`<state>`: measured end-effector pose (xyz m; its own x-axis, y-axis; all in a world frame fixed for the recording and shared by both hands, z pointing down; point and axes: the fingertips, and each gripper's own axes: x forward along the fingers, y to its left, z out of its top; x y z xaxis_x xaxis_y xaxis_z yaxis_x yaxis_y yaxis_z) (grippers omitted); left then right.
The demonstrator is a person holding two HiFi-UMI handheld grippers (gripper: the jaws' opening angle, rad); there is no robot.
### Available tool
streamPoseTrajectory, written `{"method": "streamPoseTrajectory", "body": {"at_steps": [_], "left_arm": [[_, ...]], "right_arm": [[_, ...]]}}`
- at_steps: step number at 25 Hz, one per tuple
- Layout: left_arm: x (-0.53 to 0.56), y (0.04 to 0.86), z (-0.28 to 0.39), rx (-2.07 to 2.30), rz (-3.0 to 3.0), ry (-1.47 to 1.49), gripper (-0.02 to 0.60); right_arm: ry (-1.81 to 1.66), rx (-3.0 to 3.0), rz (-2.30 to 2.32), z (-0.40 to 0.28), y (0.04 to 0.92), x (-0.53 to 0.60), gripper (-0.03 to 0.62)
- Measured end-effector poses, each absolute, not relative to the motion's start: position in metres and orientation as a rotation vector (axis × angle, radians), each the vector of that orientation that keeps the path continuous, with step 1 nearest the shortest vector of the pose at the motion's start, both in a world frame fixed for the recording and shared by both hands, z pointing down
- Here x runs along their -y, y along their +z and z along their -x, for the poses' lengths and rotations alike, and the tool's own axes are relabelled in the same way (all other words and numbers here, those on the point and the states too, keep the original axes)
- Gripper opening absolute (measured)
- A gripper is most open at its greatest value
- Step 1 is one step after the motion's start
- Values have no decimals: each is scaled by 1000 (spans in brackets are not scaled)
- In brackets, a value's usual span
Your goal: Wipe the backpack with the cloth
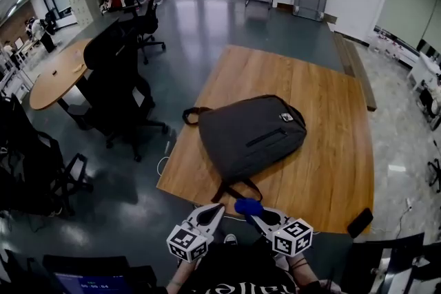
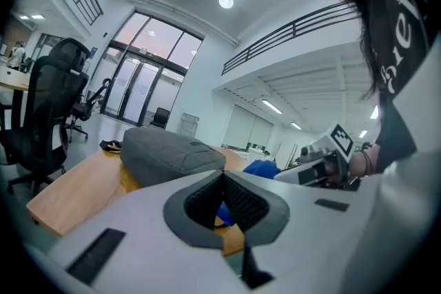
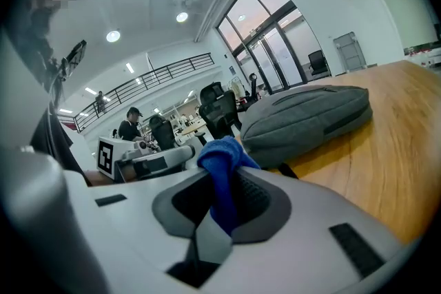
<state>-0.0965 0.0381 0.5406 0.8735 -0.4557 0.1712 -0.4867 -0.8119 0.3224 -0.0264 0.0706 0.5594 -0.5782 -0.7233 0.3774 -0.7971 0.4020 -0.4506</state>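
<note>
Hovering at the bottom edge, pre-wipe stage I'd say: left tool (image 1: 218, 210) is pressed together on nothing, right tool (image 1: 256, 217) pinches the blue cloth (image 1: 248, 206). Backpack (image 1: 251, 134) lies flat mid-frame on the worktop (image 1: 331, 148). Next up, probably: reach the cloth forward onto it.

No legible text anywhere

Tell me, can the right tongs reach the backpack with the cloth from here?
Probably yes. The right tongs grip the cloth just short of the backpack. Nothing lies between except its strap, and the left tongs stand aside.
</note>
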Motion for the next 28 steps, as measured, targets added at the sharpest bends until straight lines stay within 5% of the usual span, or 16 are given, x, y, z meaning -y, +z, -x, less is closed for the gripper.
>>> {"method": "streamPoseTrajectory", "body": {"at_steps": [16,28], "left_arm": [[-1,534,102,865,-2631,98,-6],[17,532,45,894,-2608,108,-6]], "right_arm": [[853,2550,-1085,51,581,4,54],[876,2495,-1210,-50,583,44,54]]}}
